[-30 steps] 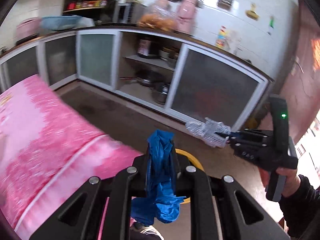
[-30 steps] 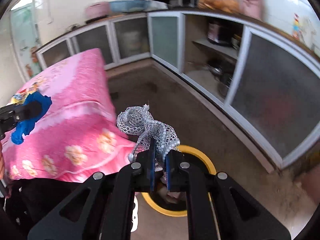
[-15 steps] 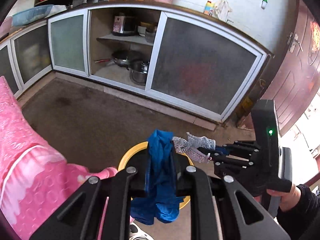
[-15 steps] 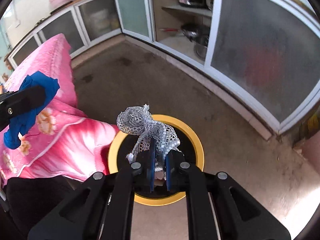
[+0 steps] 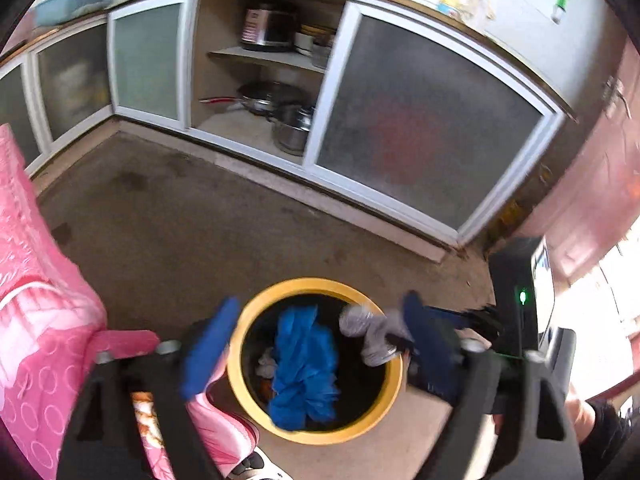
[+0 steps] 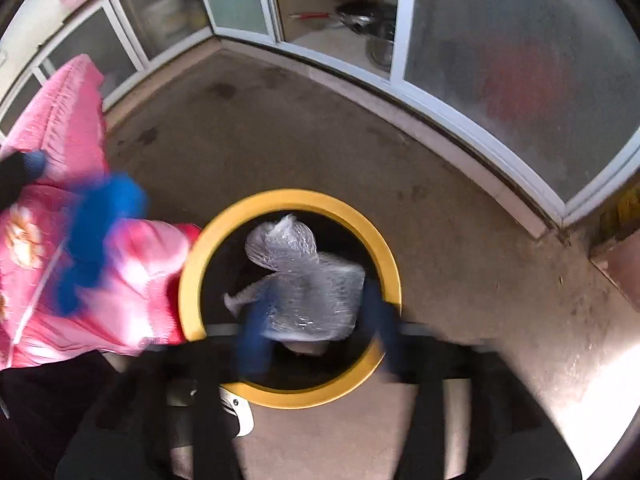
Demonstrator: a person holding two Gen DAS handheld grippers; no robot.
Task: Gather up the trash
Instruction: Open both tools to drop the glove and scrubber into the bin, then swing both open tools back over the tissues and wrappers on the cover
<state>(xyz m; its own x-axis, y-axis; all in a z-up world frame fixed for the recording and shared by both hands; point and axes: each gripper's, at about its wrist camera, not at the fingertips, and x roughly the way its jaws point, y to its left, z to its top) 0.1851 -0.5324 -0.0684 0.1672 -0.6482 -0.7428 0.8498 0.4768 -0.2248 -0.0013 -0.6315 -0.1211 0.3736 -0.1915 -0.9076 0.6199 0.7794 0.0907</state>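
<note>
The left tongs (image 5: 316,344) stand spread wide, their blue-padded fingers (image 5: 208,348) well apart and gripping nothing; between them, in the left wrist view, the blue plastic scrap (image 5: 304,364) lies loose within the mouth of the bin (image 5: 394,376). The right tongs (image 6: 316,328) are likewise parted, blurred by motion, with the silvery mesh wrapper (image 6: 308,280) seen between the fingers over the bin's dark opening. Whether either piece is at rest inside or in the air cannot be told. In the left wrist view the wrapper (image 5: 370,332) shows at the bin's right side, just beside the right tongs' tip (image 5: 416,320).

The bin is round, black inside, with a yellow rim (image 6: 288,198), and stands on the grey-brown floor (image 6: 288,120). A pink flowered cloth (image 6: 52,160) covers the surface to the left, its corner hanging just beside the rim. Beyond the floor runs a low cabinet (image 5: 408,128) with frosted sliding doors; its open bay holds a pan (image 5: 260,98) and a steel pot (image 5: 294,130).
</note>
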